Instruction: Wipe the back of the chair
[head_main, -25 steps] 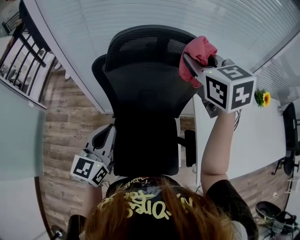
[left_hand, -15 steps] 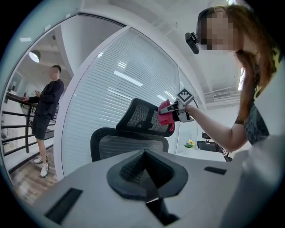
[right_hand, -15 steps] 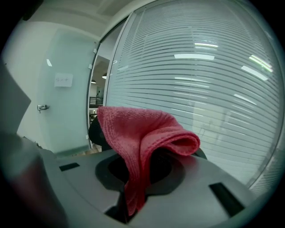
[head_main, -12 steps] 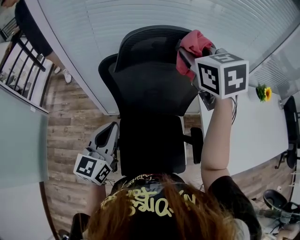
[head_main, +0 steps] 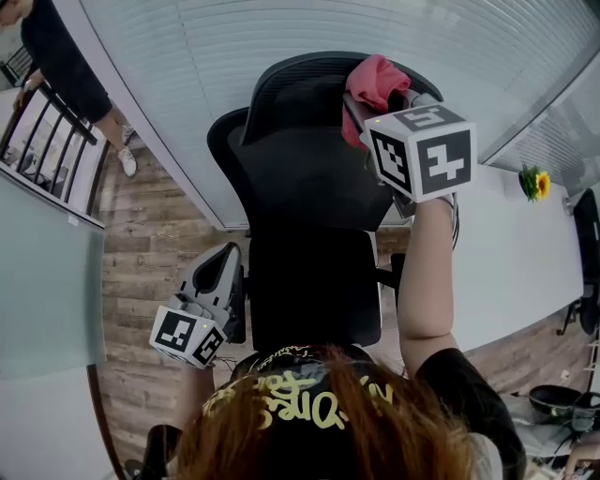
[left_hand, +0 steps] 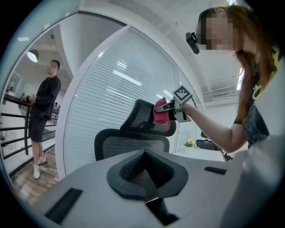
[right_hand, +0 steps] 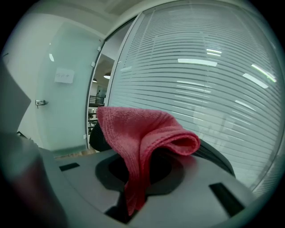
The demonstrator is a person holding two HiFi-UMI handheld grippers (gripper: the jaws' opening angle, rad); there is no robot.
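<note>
A black mesh office chair (head_main: 305, 187) stands in front of me with its back toward me, its headrest (head_main: 300, 84) at the top. My right gripper (head_main: 361, 98) is shut on a red cloth (head_main: 375, 80) and holds it against the headrest's upper right edge. In the right gripper view the red cloth (right_hand: 142, 142) hangs folded out of the right gripper (right_hand: 136, 182), and the headrest's dark rim (right_hand: 216, 158) shows just behind it. My left gripper (head_main: 225, 262) is shut and empty, low beside the chair's left side. The left gripper view shows the chair (left_hand: 131, 144) and the cloth (left_hand: 161, 116).
A glass wall with blinds (head_main: 281, 28) rises right behind the chair. A person (head_main: 56, 56) stands at the far left by a railing (head_main: 47, 141). A white table (head_main: 506, 253) with a small flower (head_main: 536, 183) and another chair (head_main: 586, 253) lie to the right.
My right gripper has slid the red cloth leftward along the top of the headrest. The person at the far left has come further into view. The left gripper has barely moved.
</note>
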